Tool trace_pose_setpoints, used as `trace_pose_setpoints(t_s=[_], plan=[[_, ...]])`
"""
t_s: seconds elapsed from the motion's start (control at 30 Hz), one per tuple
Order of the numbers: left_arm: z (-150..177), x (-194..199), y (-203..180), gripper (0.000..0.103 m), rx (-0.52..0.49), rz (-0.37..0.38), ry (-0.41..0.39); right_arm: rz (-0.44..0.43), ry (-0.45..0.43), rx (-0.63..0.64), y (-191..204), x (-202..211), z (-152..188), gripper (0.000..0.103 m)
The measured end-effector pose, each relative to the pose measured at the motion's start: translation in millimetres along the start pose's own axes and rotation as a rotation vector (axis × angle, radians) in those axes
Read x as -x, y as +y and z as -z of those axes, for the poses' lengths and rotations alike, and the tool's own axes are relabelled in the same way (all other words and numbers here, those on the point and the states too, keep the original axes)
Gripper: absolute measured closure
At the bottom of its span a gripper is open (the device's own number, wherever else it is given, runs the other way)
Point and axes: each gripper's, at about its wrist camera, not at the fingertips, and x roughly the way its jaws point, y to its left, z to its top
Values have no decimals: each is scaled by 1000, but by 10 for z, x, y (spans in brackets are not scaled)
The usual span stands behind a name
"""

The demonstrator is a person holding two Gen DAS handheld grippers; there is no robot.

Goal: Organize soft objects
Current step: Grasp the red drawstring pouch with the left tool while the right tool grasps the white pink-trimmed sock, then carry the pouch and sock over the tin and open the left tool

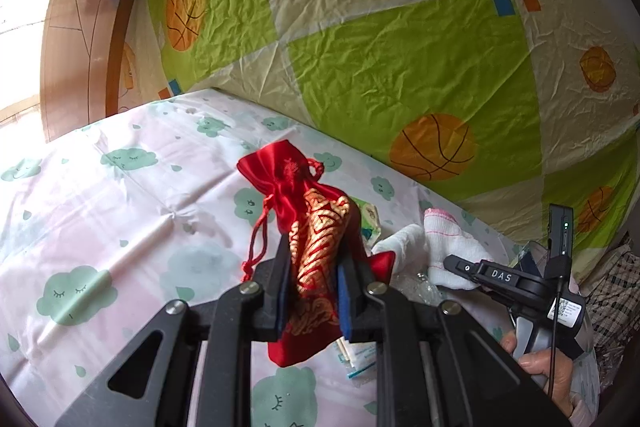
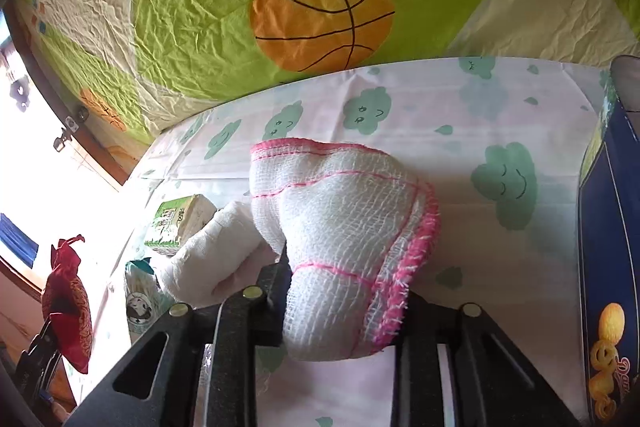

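Pouch (image 1: 316,259) between left fingers (image 1: 280,291), cloth (image 2: 340,247) – right fingers (image 2: 276,279)

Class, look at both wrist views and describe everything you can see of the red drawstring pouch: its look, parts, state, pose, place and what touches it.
The red drawstring pouch looks like shiny satin with gold woven patterning on its body. Its neck is gathered shut, with a red cord hanging down one side. The left gripper is shut on its middle, holding it upright, neck upward, above the cloud-print sheet. In the right wrist view it shows at the left edge, held off the sheet. Only the fingers visibly touch it.
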Motion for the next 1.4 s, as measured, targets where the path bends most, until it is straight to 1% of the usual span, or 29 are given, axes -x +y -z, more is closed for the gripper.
trace_pose_setpoints(t_s=[0.07,0.1,0.2,0.3,0.37,0.43,0.5,0.6,0.7,0.97,1.2,1.4], plan=[[11,23,-15,86,-3,-9,-5,4,-22,7,1,75,2,81],[13,36,-19,86,-2,-11,-7,8,-47,18,10,147,10,81],[18,78,-33,86,-2,-14,-11,41,-158,87,122,411,40,81],[13,148,-84,86,-24,-30,-29,41,-266,134,214,719,76,81],[16,197,-126,86,-40,-38,-41,47,-319,159,251,896,119,81],[15,231,-168,86,-51,-32,-47,50,-353,181,257,1038,187,81],[13,258,-219,86,-63,-28,-54,55,-371,194,237,1146,254,81],[21,298,-321,86,-86,-24,-63,61,-374,197,162,1249,325,81],[38,337,-422,86,-109,-24,-70,62,-374,181,63,1325,364,81],[63,431,-648,86,-144,-15,-81,78,-420,164,-166,1619,437,81],[95,508,-962,86,-202,13,-95,80,-458,147,-326,1831,460,81],[172,490,-1269,86,-240,46,-91,90,-492,142,-452,1999,466,81]])
